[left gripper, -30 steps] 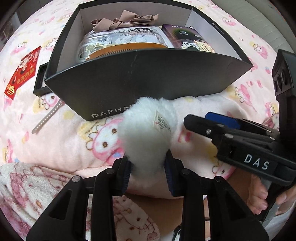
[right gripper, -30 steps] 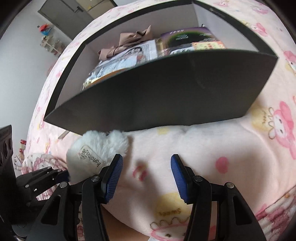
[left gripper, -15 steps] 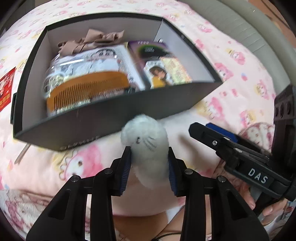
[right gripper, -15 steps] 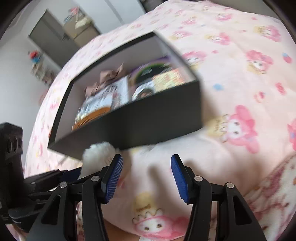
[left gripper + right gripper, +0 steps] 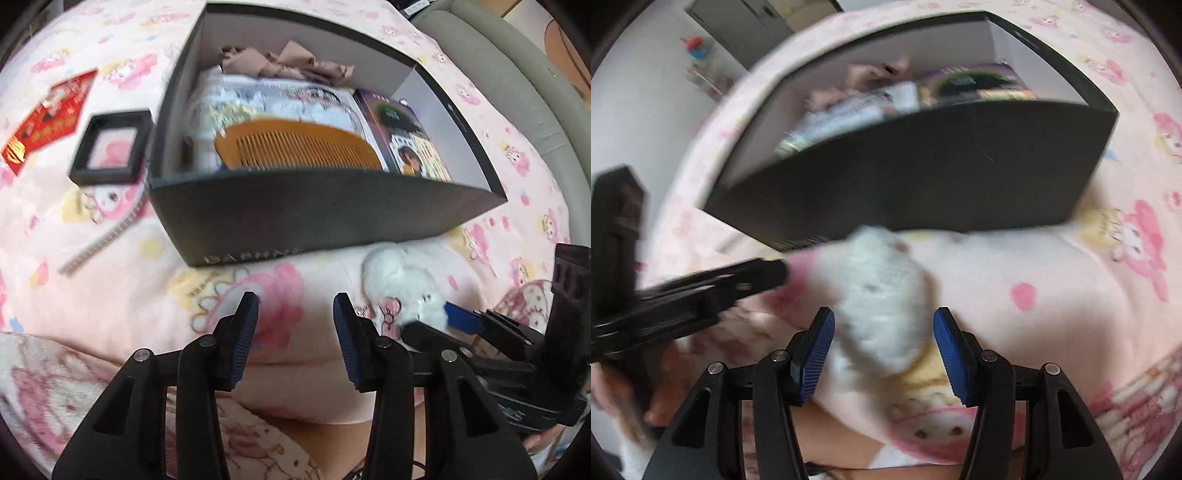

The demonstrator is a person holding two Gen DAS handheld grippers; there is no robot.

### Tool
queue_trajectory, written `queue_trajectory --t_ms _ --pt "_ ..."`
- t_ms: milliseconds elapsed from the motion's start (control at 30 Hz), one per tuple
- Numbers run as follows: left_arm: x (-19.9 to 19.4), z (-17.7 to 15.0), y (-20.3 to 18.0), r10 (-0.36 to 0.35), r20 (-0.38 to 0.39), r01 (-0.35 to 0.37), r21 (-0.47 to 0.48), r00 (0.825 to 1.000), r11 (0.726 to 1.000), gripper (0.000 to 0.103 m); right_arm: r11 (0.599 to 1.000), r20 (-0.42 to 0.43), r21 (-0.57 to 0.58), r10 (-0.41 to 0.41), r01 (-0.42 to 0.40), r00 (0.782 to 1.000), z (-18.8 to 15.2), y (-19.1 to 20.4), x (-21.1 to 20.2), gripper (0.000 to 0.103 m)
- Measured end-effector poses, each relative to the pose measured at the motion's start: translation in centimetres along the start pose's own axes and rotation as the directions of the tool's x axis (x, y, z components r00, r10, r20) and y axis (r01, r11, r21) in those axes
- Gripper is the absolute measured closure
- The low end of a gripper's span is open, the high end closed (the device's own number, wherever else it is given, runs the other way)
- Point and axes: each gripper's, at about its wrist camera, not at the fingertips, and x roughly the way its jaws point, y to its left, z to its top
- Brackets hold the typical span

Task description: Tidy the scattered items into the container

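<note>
The white plush toy (image 5: 886, 299) lies on the pink blanket just in front of the black box (image 5: 923, 173). It sits between the fingers of my right gripper (image 5: 882, 350), whose jaws are opening slightly; the blue pads stand beside the fur without pressing it. My left gripper (image 5: 295, 321) has its jaws opening with nothing between them, only blanket. In the left wrist view the plush toy (image 5: 399, 280) is to its right, at the tips of the right gripper (image 5: 436, 321). The black box (image 5: 295, 218) holds an orange comb (image 5: 295, 147), booklets and beige ribbon.
Left of the box on the blanket lie a small black square case (image 5: 110, 153), a red envelope (image 5: 48, 122) and a thin silvery strip (image 5: 99, 240). A grey padded edge (image 5: 517, 92) runs behind the box. The left gripper (image 5: 764, 275) shows at the left of the right wrist view.
My left gripper let go of the plush toy and shifted left, away from it. The toy now lies on the blanket between the right gripper's fingers.
</note>
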Motion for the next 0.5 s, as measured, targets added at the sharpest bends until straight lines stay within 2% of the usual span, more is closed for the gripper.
queue_trajectory --t_ms 33,100,167,333,433,467,500 --pt "0.2 -0.1 0.1 -0.019 -0.006 0.019 -0.005 1.0 1.0 0.061 1.0 -0.005 0.026 -0.016 0.016 1.0 -0.1 -0.4 0.1 0.051" --pt "0.4 -0.2 0.2 -0.032 -0.008 0.032 -0.006 0.999 0.999 0.061 0.995 -0.003 0.102 0.007 -0.007 1.0 -0.4 -1.4 -0.3 0.05" --pt "0.4 0.0 0.3 -0.048 -0.002 0.048 -0.007 0.999 0.999 0.061 0.992 -0.004 0.129 0.003 -0.002 1.0 -1.1 -1.9 -0.5 0.047" --pt "0.5 0.7 0.4 -0.102 0.03 0.103 -0.04 0.994 0.994 0.061 0.998 -0.042 0.037 -0.057 0.058 0.998 -1.3 -0.3 0.7 0.036" --pt "0.7 1.1 0.6 -0.13 0.048 0.132 -0.043 0.99 0.99 0.06 0.998 -0.062 0.031 -0.049 0.051 0.997 -0.6 0.1 2.3 0.033" --pt "0.7 1.1 0.7 -0.14 0.05 0.142 -0.047 0.989 0.989 0.06 0.999 -0.075 0.022 -0.047 0.049 0.996 -0.4 0.3 2.9 0.035" --pt "0.9 1.2 0.8 -0.147 0.049 0.149 -0.054 0.988 0.987 0.06 0.999 -0.076 -0.001 -0.049 0.049 0.996 -0.2 0.7 3.2 0.051"
